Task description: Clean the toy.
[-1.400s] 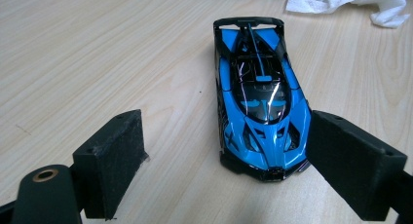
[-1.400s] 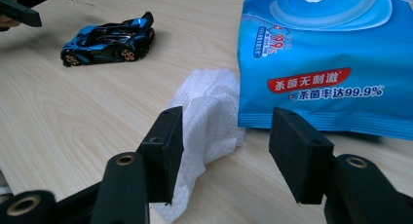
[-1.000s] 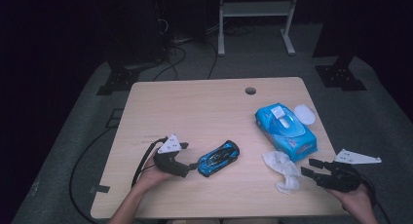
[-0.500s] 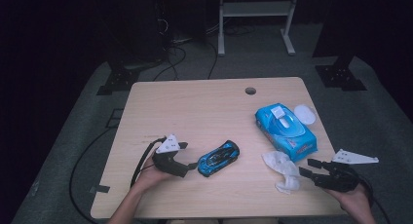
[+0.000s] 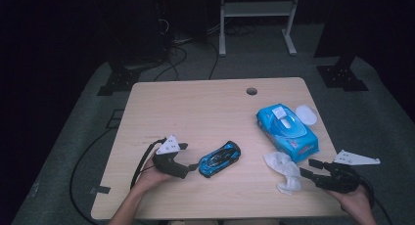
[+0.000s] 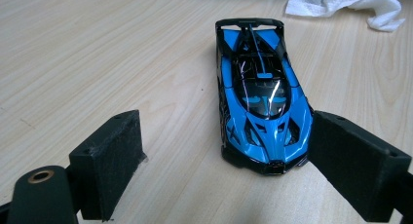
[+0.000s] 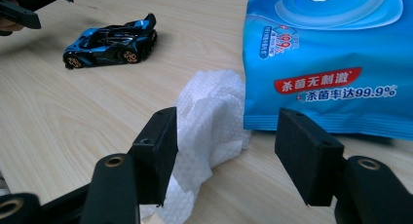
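A blue and black toy car [image 5: 220,158] lies near the front middle of the wooden table [image 5: 195,112]. My left gripper [image 5: 193,167] stands open right at the car's nose. In the left gripper view the car [image 6: 260,95] points toward me, its nose between my open left gripper [image 6: 224,151] pads and close to the right pad [image 6: 355,165]. A crumpled white wipe [image 5: 284,170] lies to the right of the car. My right gripper [image 5: 308,167] is open just beside it. In the right gripper view the wipe [image 7: 209,126] lies in front of the open right gripper [image 7: 229,136].
A blue pack of wet wipes [image 5: 287,132] lies at the right, its flap open, with a round white piece [image 5: 307,114] beside it. The pack [image 7: 331,58] is just beyond the right jaw. A cable hole [image 5: 251,91] sits near the far edge.
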A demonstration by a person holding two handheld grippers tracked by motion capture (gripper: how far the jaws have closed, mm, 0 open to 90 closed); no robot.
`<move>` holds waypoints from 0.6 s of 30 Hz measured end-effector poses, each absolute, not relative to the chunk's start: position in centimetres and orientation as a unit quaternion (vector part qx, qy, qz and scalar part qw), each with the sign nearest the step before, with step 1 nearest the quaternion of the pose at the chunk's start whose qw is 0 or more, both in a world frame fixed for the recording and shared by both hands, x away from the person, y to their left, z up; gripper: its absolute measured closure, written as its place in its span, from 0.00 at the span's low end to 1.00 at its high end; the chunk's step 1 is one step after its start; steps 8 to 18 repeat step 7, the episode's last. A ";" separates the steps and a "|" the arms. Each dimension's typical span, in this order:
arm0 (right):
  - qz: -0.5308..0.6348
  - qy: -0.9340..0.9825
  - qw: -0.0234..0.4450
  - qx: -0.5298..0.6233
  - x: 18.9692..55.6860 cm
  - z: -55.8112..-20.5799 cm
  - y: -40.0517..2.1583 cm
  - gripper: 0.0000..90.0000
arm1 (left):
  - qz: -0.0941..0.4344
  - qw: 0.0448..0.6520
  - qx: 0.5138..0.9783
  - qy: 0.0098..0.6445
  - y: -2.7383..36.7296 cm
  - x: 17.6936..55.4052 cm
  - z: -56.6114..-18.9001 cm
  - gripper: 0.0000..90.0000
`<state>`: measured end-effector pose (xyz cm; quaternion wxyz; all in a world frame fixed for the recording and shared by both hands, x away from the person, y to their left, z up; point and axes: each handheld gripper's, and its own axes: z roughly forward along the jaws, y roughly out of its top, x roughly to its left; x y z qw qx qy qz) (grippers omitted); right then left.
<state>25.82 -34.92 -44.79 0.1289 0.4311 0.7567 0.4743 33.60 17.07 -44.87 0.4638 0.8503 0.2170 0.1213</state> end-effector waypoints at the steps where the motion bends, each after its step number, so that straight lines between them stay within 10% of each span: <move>1: 0.475 0.757 0.130 0.430 25.8 -44.8 -34.9 0.44 | 0.121 0.465 0.849 0.218 17.1 33.6 -44.9 0.14; 18: 0.483 0.752 0.130 0.429 25.7 -44.7 -34.8 0.43 | 0.123 0.463 0.850 0.217 17.0 33.5 -44.9 0.14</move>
